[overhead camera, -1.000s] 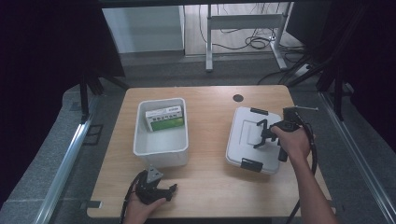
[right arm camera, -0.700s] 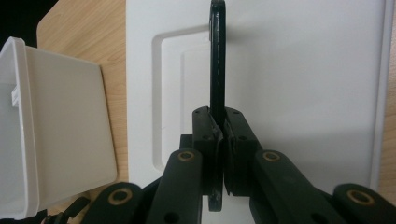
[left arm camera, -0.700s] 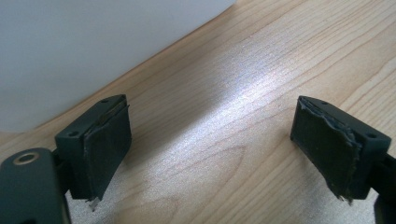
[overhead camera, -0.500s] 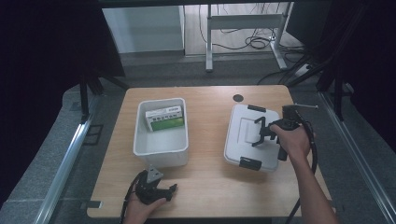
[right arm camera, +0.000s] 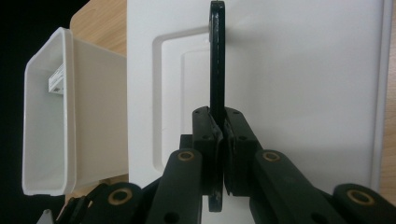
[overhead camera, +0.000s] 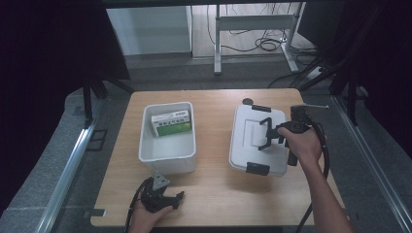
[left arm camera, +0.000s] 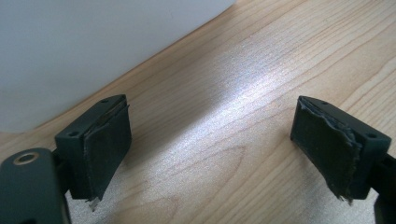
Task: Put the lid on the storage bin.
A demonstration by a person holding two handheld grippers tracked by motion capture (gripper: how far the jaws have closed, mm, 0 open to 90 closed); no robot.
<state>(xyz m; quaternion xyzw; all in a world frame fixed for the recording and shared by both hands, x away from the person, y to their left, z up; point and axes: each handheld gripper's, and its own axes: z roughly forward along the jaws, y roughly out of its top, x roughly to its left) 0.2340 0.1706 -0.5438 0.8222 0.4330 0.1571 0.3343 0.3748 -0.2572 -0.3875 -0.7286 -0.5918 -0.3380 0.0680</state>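
A white lid (overhead camera: pixel 248 145) with black clips lies on the right half of the wooden table (overhead camera: pixel 214 189). My right gripper (overhead camera: pixel 272 133) is shut on the lid's black handle (overhead camera: pixel 266 132), which stands upright off the lid. In the right gripper view the handle (right arm camera: pixel 216 70) runs edge-on between the closed right gripper (right arm camera: pixel 218 116) over the lid (right arm camera: pixel 303 70). An open white bin (overhead camera: pixel 167 158) sits left of the lid and holds a green and white box (overhead camera: pixel 170 122). My left gripper (overhead camera: pixel 170 194) rests open near the table's front edge, in front of the bin.
In the left gripper view the open left gripper (left arm camera: pixel 210 140) frames bare wood, with the bin's wall (left arm camera: pixel 93 37) close at the upper left. A small dark round object (overhead camera: pixel 248 101) lies behind the lid. Black-draped stands flank the table.
My right gripper has shifted slightly left and away with the handle held, and the lid looks nudged the same way. The left gripper has stayed put.
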